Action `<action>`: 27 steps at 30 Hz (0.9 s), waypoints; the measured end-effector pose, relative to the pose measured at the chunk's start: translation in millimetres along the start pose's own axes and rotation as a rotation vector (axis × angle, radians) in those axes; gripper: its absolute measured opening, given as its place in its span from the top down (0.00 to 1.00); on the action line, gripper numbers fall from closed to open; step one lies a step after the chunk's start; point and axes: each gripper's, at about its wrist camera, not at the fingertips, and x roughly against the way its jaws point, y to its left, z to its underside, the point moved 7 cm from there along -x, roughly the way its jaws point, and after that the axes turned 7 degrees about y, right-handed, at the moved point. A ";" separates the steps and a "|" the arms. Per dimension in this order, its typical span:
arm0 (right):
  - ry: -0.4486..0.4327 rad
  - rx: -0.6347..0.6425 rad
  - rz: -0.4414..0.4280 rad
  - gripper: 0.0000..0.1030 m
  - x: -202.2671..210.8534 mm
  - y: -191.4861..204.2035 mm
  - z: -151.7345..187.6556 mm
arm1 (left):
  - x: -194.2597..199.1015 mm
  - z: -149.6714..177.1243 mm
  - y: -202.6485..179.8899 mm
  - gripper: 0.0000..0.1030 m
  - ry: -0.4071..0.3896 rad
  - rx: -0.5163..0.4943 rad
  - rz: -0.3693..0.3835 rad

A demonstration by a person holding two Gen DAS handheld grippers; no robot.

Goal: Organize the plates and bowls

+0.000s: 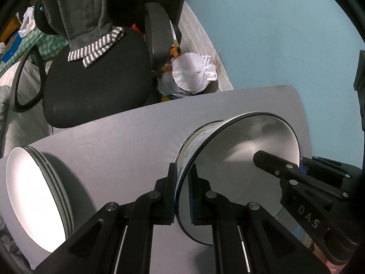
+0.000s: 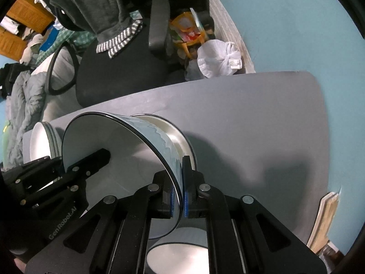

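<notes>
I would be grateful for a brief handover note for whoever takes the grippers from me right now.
Left gripper: shut on the near rim of the blue-patterned bowl.
Right gripper: shut on the same bowl's opposite rim; the bowl is held tilted over the grey table.
A second bowl sits just behind it.
Plate stack: at the table's left edge.
Done: plates appear stacked.
Left: set this bowl down, probably nesting it with the other.
</notes>
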 end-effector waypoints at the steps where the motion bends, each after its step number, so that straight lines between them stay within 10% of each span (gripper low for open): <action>1: 0.001 0.001 -0.001 0.94 -0.9 -0.4 -1.2 | 0.7 0.1 -1.3 0.93 0.001 -0.003 -0.005; 17: 0.038 0.021 0.025 0.93 -6.7 -2.3 0.6 | -13.1 -3.5 -0.3 0.92 0.037 -0.050 -0.038; 25: 0.074 -0.005 -0.002 0.70 -1.9 3.1 1.7 | -1.4 -5.8 0.5 0.86 -0.005 -0.058 -0.049; 27: 0.046 -0.015 0.030 0.51 4.1 -0.1 -0.4 | 2.6 -5.3 1.4 0.80 -0.014 -0.054 -0.046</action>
